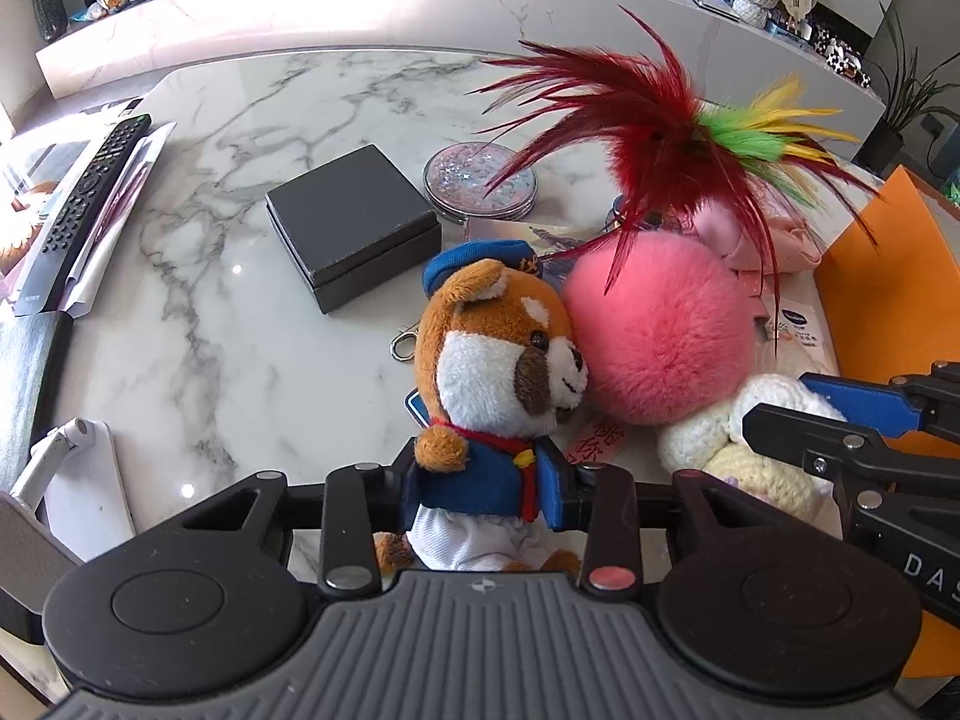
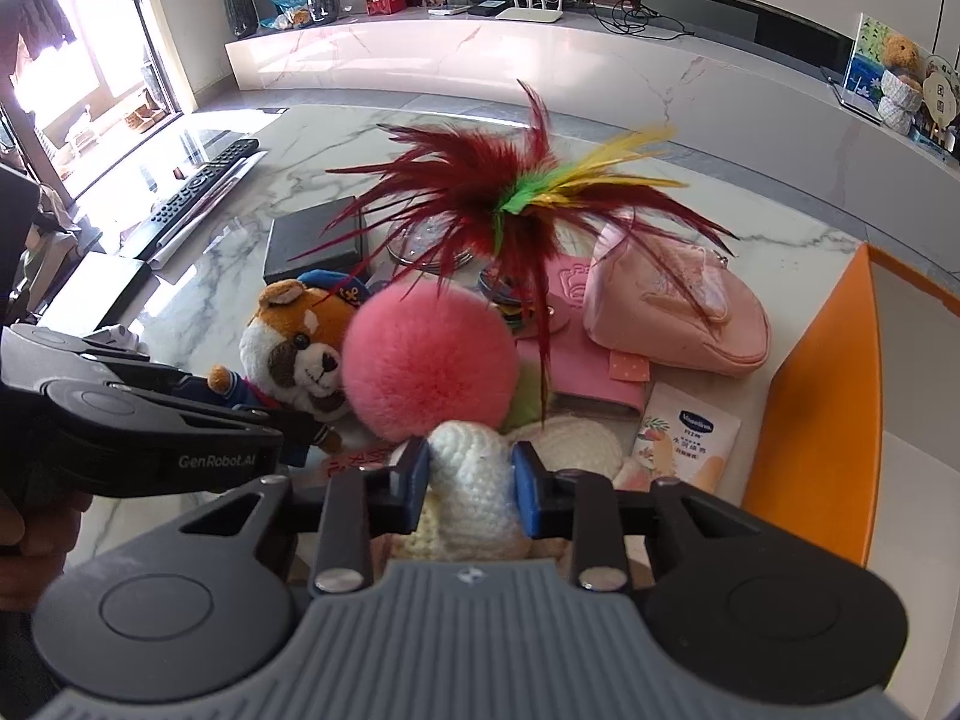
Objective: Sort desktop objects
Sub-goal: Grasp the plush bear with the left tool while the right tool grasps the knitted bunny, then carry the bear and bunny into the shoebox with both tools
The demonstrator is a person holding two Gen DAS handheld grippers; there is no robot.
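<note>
A brown-and-white plush animal (image 1: 504, 360) in a blue sailor suit and cap stands upright on the marble table (image 1: 240, 360). My left gripper (image 1: 486, 492) is shut on its torso, one pad on each side. Beside it lies a pink fur pompom (image 1: 660, 330) with red, green and yellow feathers (image 1: 630, 114) above it. My right gripper (image 2: 471, 486) is shut on a white crochet toy (image 2: 474, 468), its blue pads pressing both sides. In the right wrist view my left gripper (image 2: 264, 414) shows at the left, holding the plush animal (image 2: 294, 342).
A black box (image 1: 351, 222) and a round glitter mirror (image 1: 462, 174) lie behind the plush. A pink pouch (image 2: 672, 306), a pink notebook (image 2: 588, 384) and a sachet (image 2: 684, 438) lie at the right, near an orange bin (image 2: 822, 390). A remote (image 1: 90, 192) rests at the left edge.
</note>
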